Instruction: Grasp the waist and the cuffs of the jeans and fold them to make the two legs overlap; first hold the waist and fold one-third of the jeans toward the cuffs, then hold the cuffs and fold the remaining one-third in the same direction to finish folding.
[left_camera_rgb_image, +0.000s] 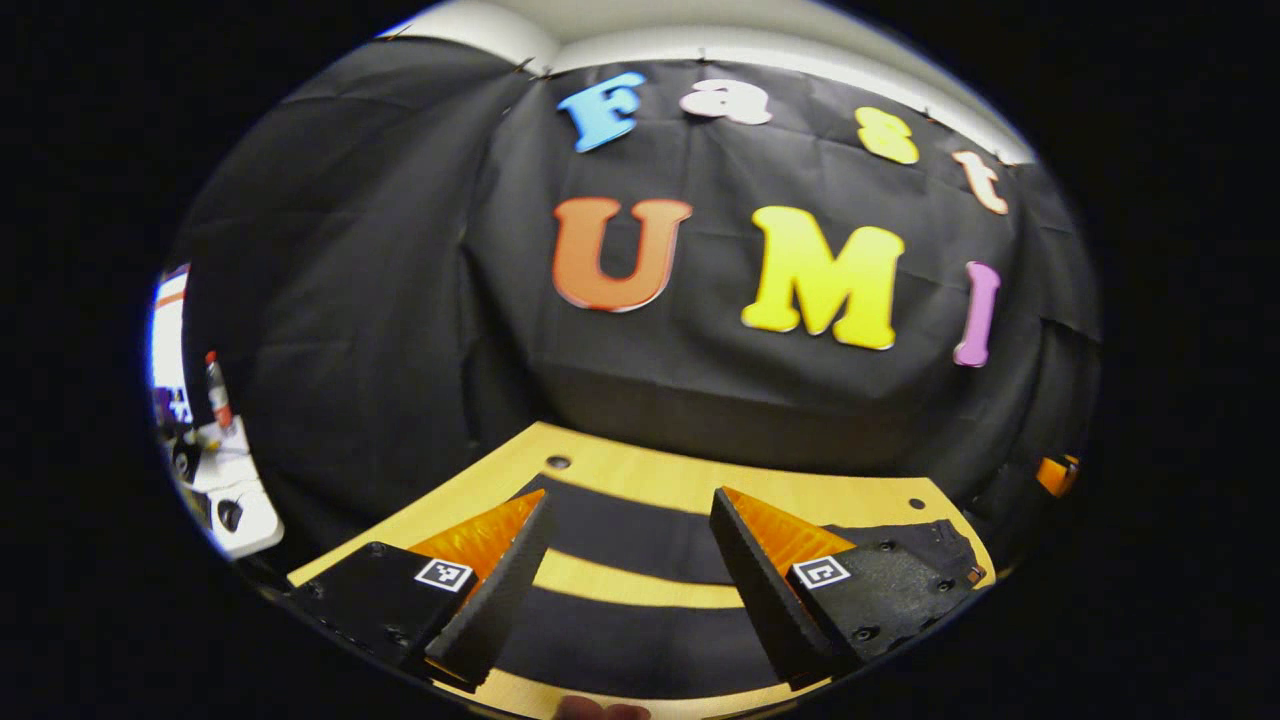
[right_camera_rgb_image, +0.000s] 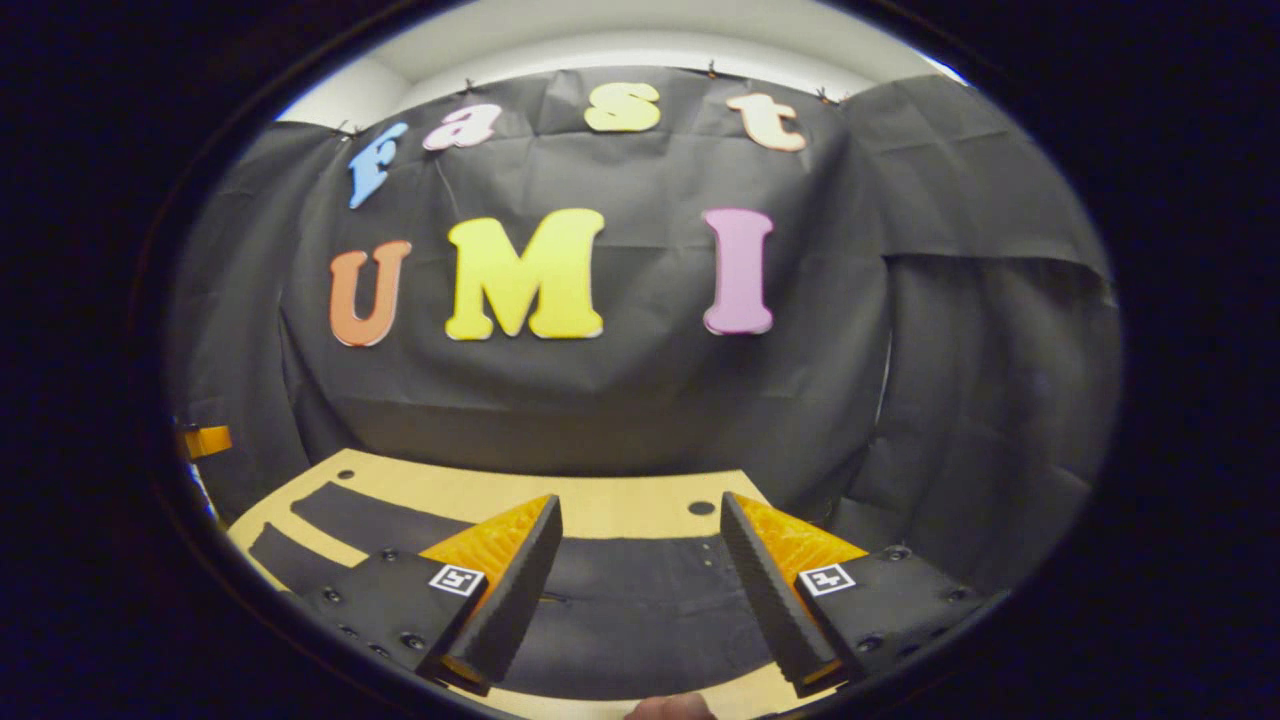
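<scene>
Dark jeans (left_camera_rgb_image: 640, 545) lie flat on a light wooden table (left_camera_rgb_image: 650, 470). In the left gripper view the two legs run side by side across the table, a strip of bare wood between them. My left gripper (left_camera_rgb_image: 632, 497) hovers open over the legs, nothing between its fingers. In the right gripper view the broad waist end of the jeans (right_camera_rgb_image: 640, 595) lies under my right gripper (right_camera_rgb_image: 640, 500), which is open and holds nothing. The legs (right_camera_rgb_image: 340, 515) stretch away to the left there.
The black cloth wall stands close behind the table's far edge. A white unit with a red-capped bottle (left_camera_rgb_image: 215, 390) sits off the table at the left. A small orange object (left_camera_rgb_image: 1055, 472) sits beyond the table's right end. Small holes (right_camera_rgb_image: 702, 508) dot the tabletop.
</scene>
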